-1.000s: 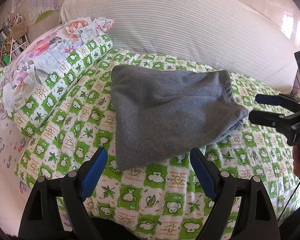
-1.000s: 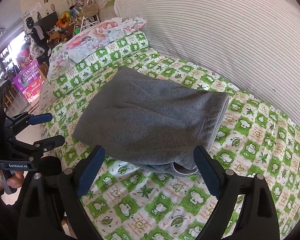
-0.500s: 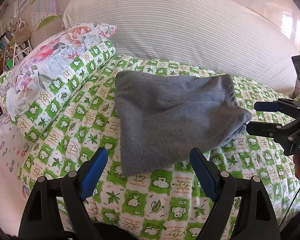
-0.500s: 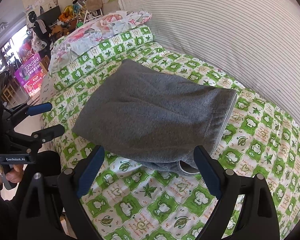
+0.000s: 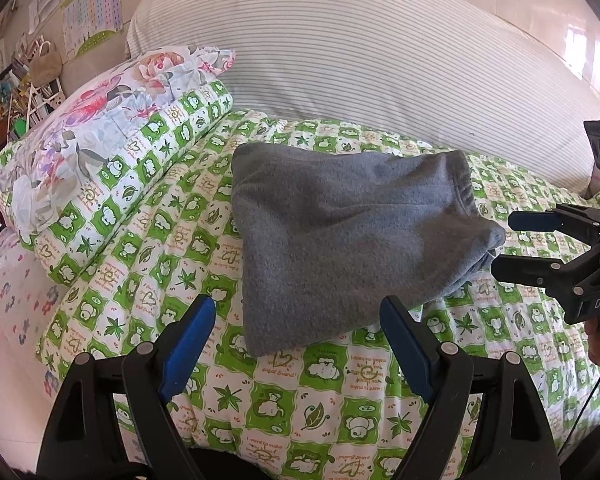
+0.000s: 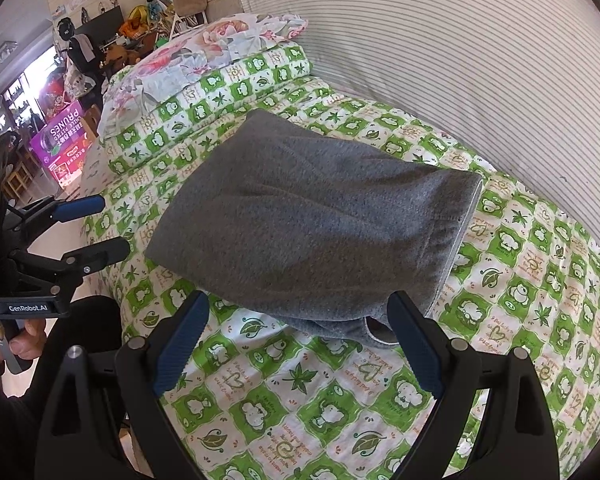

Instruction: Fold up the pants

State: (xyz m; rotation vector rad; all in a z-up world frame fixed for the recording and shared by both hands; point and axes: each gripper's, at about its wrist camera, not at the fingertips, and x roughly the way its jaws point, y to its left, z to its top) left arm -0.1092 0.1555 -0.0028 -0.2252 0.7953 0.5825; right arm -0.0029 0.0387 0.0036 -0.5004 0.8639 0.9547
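- Since a second ago I have drawn both tongs back from the bed; the grey pants [image 5: 340,248] now sit a little farther off in both wrist views, and their shape has not changed.
- The left tongs [image 5: 296,344] are spread wide and hold nothing, hovering over the near edge of the bed [image 5: 340,420], just short of the bundle's near corner.
- The right tongs [image 6: 296,344] are also wide and empty, near the end of the bundle where the layered edges show.
- The pants lie as a compact folded rectangle in the middle of the green checked bed cover, apart from the floral pillow [image 5: 100,120] at the far left corner and the striped bolster [image 5: 360,60] along the far edge.
- In the right wrist view, a little lower layer pokes out under the near end of the bundle.
- I judge the fold complete, or close to it; backing off with both tongs empty suggests a release, with only that stray layer perhaps to tidy.
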